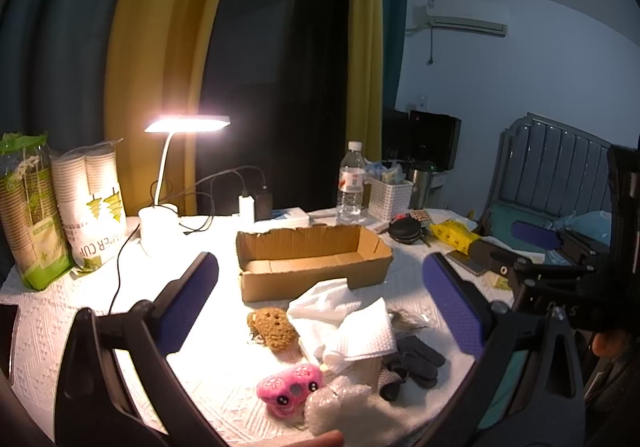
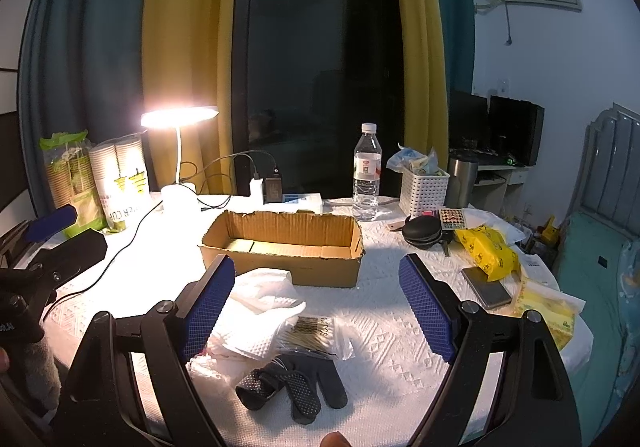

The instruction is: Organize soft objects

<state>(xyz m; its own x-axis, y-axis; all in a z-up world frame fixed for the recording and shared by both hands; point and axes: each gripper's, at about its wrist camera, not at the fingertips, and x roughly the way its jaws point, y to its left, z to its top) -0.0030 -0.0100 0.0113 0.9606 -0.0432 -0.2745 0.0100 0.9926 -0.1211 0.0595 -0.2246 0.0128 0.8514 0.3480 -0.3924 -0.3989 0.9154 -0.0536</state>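
Observation:
An open, empty cardboard box (image 1: pixel 312 259) (image 2: pixel 284 247) sits mid-table. In front of it lies a pile of soft things: a brown knitted toy (image 1: pixel 273 329), white paper towels (image 1: pixel 340 321) (image 2: pixel 264 299), a pink plush (image 1: pixel 291 389), bubble wrap (image 1: pixel 336 407), dark grip socks (image 1: pixel 412 361) (image 2: pixel 292 387) and a clear barcode bag (image 2: pixel 314 333). My left gripper (image 1: pixel 320 287) is open and empty above the pile. My right gripper (image 2: pixel 316 291) is open and empty above the towels and socks; it also shows at the right of the left wrist view (image 1: pixel 540 271).
A lit desk lamp (image 1: pixel 176 175) (image 2: pixel 180 167) with cables stands back left beside paper cup packs (image 1: pixel 92 211) (image 2: pixel 120 183). A water bottle (image 2: pixel 366 173), white basket (image 2: pixel 424 187), black case (image 2: pixel 422 233), yellow pouch (image 2: pixel 486 251), phone (image 2: pixel 486 287) and tissue pack (image 2: pixel 548 311) crowd the right.

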